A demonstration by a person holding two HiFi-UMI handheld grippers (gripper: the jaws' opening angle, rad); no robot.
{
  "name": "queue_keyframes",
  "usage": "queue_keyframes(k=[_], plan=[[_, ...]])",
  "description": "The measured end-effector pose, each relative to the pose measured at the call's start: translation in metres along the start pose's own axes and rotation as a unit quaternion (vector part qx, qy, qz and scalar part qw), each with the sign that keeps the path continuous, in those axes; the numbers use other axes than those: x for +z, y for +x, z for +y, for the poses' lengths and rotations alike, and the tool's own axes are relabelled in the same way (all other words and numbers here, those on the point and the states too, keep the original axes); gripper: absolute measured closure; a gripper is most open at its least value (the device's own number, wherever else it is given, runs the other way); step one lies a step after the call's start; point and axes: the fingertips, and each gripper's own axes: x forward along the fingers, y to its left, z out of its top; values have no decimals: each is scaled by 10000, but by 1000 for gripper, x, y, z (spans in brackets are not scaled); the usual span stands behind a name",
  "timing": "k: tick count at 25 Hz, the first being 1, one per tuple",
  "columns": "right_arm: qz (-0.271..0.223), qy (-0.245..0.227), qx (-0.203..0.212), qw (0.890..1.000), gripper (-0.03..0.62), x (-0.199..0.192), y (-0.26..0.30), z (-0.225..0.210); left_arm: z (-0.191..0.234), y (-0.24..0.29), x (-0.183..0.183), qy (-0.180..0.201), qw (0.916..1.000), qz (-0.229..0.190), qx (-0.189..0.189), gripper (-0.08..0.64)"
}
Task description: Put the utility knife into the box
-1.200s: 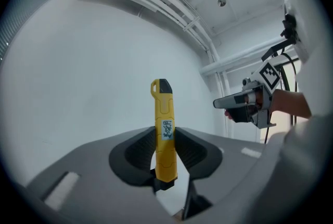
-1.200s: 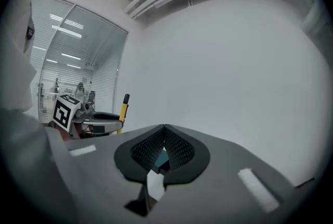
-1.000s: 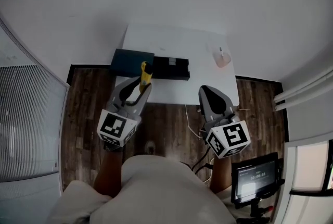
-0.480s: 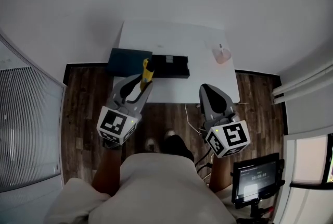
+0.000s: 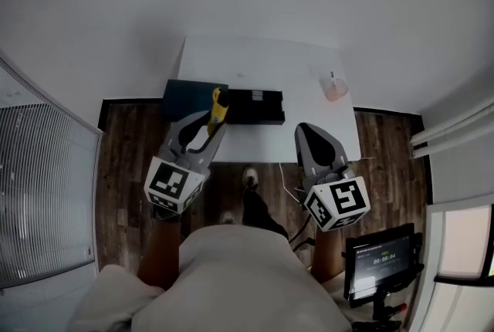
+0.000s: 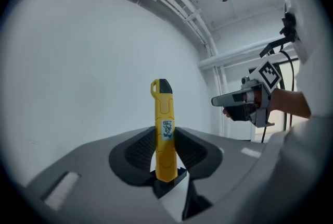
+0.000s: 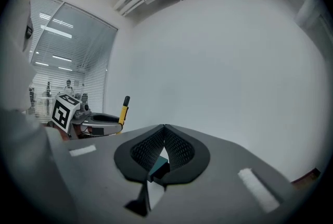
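My left gripper [image 5: 210, 128] is shut on a yellow utility knife [image 5: 218, 108] that stands up out of its jaws, black tip uppermost. In the left gripper view the knife [image 6: 163, 129] is clamped upright between the pads of the left gripper [image 6: 164, 137]. A black open box [image 5: 253, 106] lies on the white table [image 5: 262, 64], just right of the knife's tip. A dark blue lid [image 5: 191, 95] sits to the left of the box. My right gripper [image 5: 304, 133] hangs shut and empty off the table's near edge; the right gripper [image 7: 164, 128] has its pads meeting.
A small pink cup [image 5: 335, 88] stands at the table's right side. Dark wood floor [image 5: 131, 160] surrounds the table. A screen on a stand [image 5: 381, 259] is at the lower right. The person's shoe [image 5: 250, 177] shows below the table edge. Window blinds [image 5: 38, 191] are at the left.
The person's leg and shoes have stepped into view under the table edge, and the table sits slightly lower in the picture. Both grippers hold much the same pose, the knife still gripped.
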Motion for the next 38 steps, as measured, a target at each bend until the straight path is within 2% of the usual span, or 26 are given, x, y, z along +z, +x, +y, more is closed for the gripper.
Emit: queue_keyframes(k=[13,38], plan=[[66,168,-35,9998,591,-11,-1,-1,-3,0,10,328,9994,107,-84,449],[352,585,-95,9976,591,-41,-1,3,-10,13,-21,635,9935,854,-403,449]])
